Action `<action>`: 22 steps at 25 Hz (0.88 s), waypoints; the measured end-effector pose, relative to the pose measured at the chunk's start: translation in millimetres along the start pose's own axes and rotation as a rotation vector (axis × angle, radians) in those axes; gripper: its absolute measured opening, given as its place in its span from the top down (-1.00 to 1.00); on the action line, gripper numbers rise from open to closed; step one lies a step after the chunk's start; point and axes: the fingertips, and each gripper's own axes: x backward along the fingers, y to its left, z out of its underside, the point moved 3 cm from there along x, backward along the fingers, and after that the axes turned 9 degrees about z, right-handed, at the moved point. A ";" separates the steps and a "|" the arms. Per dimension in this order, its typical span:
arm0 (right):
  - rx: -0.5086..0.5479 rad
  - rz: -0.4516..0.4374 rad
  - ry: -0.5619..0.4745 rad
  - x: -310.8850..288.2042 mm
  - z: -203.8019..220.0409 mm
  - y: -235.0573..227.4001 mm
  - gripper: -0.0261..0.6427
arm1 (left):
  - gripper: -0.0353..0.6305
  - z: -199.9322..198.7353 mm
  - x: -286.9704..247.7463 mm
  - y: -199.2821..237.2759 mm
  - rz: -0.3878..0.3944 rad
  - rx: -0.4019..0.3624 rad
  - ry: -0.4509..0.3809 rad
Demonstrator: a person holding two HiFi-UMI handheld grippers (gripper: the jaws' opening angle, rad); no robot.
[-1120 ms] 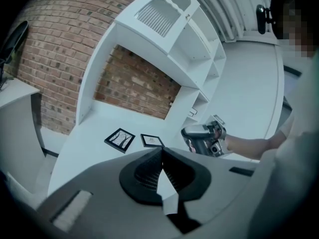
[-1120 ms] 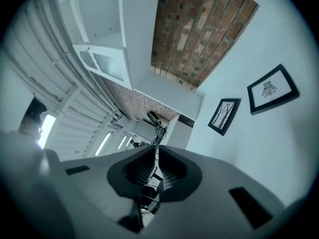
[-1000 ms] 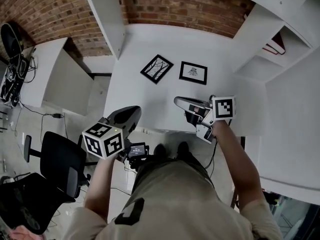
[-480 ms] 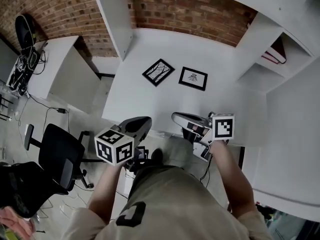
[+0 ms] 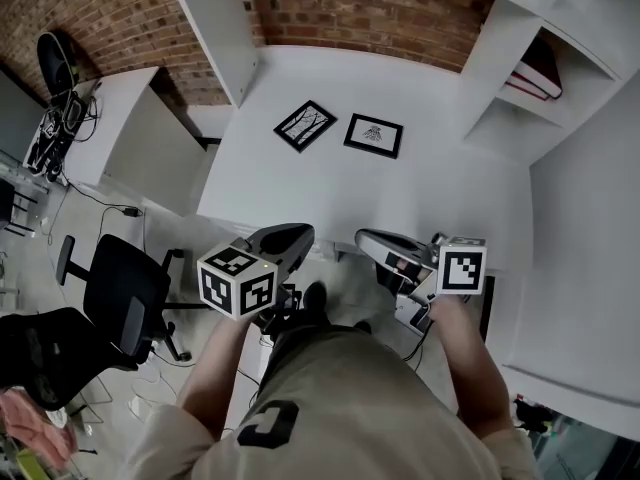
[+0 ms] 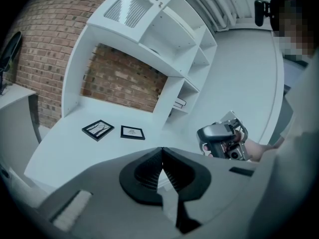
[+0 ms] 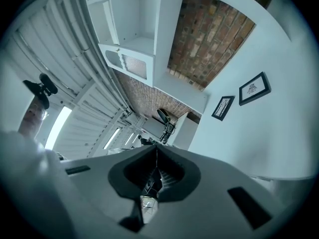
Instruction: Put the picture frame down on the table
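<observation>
Two black picture frames lie flat side by side on the white table [image 5: 300, 188]: one with a tree drawing [image 5: 306, 125] and one with a small print [image 5: 373, 135]. They also show in the left gripper view as the tree frame [image 6: 97, 129] and the print frame [image 6: 132, 132], and in the right gripper view as the tree frame [image 7: 223, 107] and the print frame [image 7: 254, 88]. My left gripper [image 5: 295, 232] [image 6: 162, 149] and right gripper [image 5: 362, 238] [image 7: 156, 147] hang at the table's near edge, both shut and holding nothing, well short of the frames.
A white shelf unit holding books [image 5: 535, 73] stands along the table's right side, with a brick wall [image 5: 370, 8] behind. A second white desk [image 5: 120, 118] with cables and a black office chair [image 5: 120, 298] are to the left.
Both grippers have drawn back from over the table towards the person's body, to the near edge. The two frames have stayed flat where they were.
</observation>
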 end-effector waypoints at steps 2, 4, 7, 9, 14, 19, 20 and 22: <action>0.000 -0.013 -0.007 10.3 5.4 2.4 0.90 | 0.88 2.7 -3.0 -8.8 -0.005 -0.004 0.000; 0.005 -0.021 -0.009 19.9 9.1 3.3 0.90 | 0.88 4.3 -6.8 -18.1 -0.009 -0.012 0.001; 0.008 -0.030 -0.009 35.2 18.0 10.5 0.90 | 0.88 11.0 -5.5 -36.0 -0.014 -0.015 -0.002; 0.013 -0.048 -0.001 42.4 26.1 22.3 0.90 | 0.88 17.7 1.4 -47.3 -0.024 -0.016 -0.002; 0.050 -0.082 0.040 44.7 32.0 33.4 0.90 | 0.88 21.6 6.9 -55.3 -0.058 -0.018 -0.023; 0.061 -0.091 0.082 42.3 38.1 27.6 0.90 | 0.88 31.3 3.9 -56.2 -0.076 0.008 -0.029; 0.062 -0.088 0.089 42.0 39.5 25.7 0.90 | 0.88 33.8 3.3 -55.9 -0.078 0.014 -0.029; 0.062 -0.079 0.097 41.1 41.7 23.4 0.90 | 0.88 36.9 4.1 -55.0 -0.080 0.023 -0.032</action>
